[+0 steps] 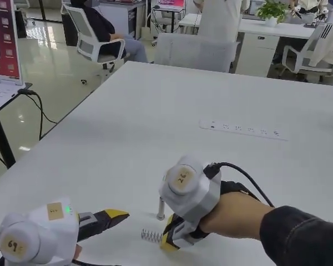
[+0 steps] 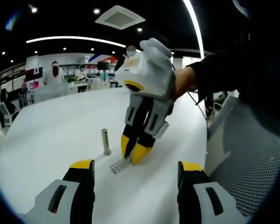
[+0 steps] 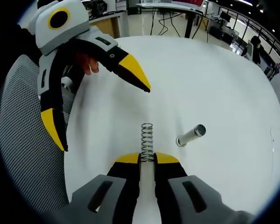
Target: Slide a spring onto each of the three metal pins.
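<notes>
You had the spring (image 3: 147, 140) pinched by one end in your right gripper (image 3: 147, 157). Its jaws were closed on the last coils, so most of the spring's length stuck out free ahead of the tips. That grip made sense, because it left the open far end clear to be fed over a pin. In the head view the spring lay low and roughly level, close over the desk (image 1: 155, 122), with its free end pointing away from your hand. I could not tell whether it touched the surface.

A metal pin (image 3: 190, 135) stood upright on the desk just beside the spring, apart from it and bare, with no spring on it. By my reading, you would have needed to tip the spring on end and raise it above the pin's top before it could slide down, so that threading was not yet done.

Your left gripper (image 3: 106, 119) hovered near, its jaws wide apart and holding nothing. It was aimed at the spring and pin, seemingly ready to steady either one. Further across the desk lay a white power strip (image 1: 243, 129), well apart from the work.
</notes>
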Demonstrator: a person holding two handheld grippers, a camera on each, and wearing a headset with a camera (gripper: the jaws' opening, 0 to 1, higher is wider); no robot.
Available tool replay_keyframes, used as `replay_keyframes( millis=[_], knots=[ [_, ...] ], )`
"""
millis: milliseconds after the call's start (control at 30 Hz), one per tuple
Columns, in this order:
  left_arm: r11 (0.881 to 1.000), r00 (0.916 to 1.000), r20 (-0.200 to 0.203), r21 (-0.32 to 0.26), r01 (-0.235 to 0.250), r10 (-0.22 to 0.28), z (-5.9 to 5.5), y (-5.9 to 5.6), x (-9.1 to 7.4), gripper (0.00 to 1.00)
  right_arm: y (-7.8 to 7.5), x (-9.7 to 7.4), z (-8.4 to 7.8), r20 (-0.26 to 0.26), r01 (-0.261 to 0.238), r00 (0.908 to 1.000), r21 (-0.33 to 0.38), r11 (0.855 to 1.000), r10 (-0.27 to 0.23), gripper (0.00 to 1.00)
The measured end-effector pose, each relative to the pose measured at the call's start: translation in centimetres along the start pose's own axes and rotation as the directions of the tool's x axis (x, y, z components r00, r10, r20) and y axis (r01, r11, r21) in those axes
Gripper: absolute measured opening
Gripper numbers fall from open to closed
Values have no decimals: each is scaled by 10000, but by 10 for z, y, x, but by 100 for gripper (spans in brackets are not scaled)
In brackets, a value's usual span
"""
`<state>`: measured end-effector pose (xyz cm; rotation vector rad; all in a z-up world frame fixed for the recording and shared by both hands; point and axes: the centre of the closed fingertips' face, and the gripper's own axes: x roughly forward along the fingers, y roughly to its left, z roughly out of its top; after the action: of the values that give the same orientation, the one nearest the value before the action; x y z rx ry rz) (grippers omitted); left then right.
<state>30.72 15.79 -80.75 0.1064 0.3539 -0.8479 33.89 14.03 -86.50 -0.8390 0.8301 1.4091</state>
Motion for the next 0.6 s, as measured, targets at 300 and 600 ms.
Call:
replay_keyframes(
  millis=[300, 600],
  knots=[
    [10000, 10000, -25, 34, 88, -88, 0, -1, 2, 68, 6, -11, -1, 38, -148, 9999, 47, 9999, 148, 8],
    [9993, 9994, -68, 147, 335, -334, 2, -7, 9, 66, 11, -29, -11, -35, -66, 10000, 9, 10000, 66, 8]
  ],
)
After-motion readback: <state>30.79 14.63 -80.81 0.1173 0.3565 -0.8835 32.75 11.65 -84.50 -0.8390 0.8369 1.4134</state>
